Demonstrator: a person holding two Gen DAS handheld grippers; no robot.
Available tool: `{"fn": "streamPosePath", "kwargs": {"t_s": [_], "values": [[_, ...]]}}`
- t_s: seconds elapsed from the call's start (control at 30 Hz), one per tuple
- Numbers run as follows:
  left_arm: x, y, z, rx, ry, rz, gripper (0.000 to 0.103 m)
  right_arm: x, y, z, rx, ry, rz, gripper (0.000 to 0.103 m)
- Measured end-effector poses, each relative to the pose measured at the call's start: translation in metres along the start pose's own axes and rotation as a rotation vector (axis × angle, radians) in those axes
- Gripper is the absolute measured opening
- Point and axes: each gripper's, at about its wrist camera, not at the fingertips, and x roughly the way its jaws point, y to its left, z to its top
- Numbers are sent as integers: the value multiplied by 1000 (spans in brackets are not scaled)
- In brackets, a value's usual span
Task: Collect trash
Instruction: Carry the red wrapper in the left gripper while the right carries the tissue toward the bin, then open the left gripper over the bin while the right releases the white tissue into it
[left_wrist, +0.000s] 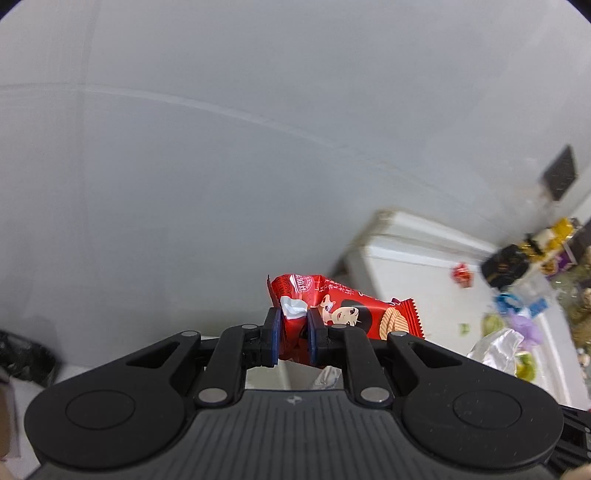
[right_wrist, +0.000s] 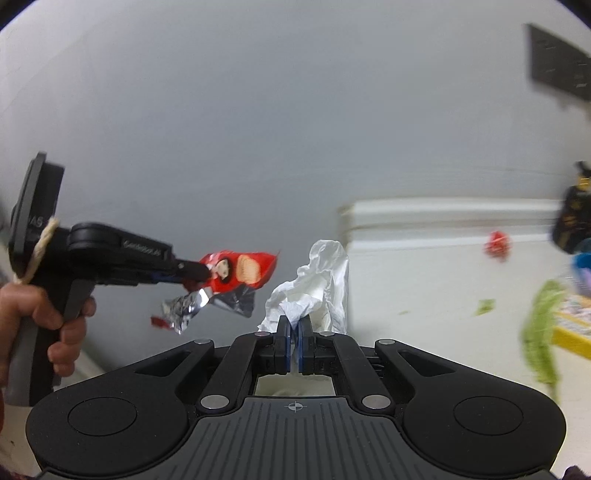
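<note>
The red snack wrapper (left_wrist: 347, 314) is off the bench and in the air, clamped near one end between the jaws of the left gripper (left_wrist: 291, 332); its torn silver end hangs loose below, seen from the right wrist view. The white crumpled tissue (right_wrist: 317, 284) is likewise lifted, pinched at its lower edge by the right gripper (right_wrist: 294, 347), whose jaws are pressed together on it. Both pieces sit out beyond the near corner of the white bench (right_wrist: 424, 258), against the plain grey wall.

The step in hand looks like carrying both pieces to a bin. To do it well, keep both grips firm, since the wrapper is held by a narrow strip and its dangling foil could snag, and the tissue is light enough to slip. Hold the two hands apart so the loads do not tangle, and let go only once each piece is well over the opening.

As for containers, a dark crumpled shape (left_wrist: 26, 360) low at the left edge of the left wrist view may be a black bin bag; what is in it cannot be told. On the bench behind, a small red scrap (right_wrist: 498, 243) and green bits (right_wrist: 484, 306) lie uncollected, beside blurred clutter at the far right.
</note>
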Motion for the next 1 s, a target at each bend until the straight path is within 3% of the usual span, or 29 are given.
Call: {"fn": "streamPosePath", "kwargs": {"t_s": [0.13, 0.4, 0.63, 1.0], "values": [[20, 15, -7, 21, 51, 53, 13, 37, 19, -7, 0, 71, 15, 2], [86, 36, -33, 130, 183, 103, 14, 112, 24, -45, 56, 205, -44, 2], [149, 37, -61, 302, 335, 189, 14, 179, 7, -82, 104, 316, -128, 2], [239, 33, -106, 576, 522, 193, 17, 263, -25, -140, 105, 437, -195, 2]]}}
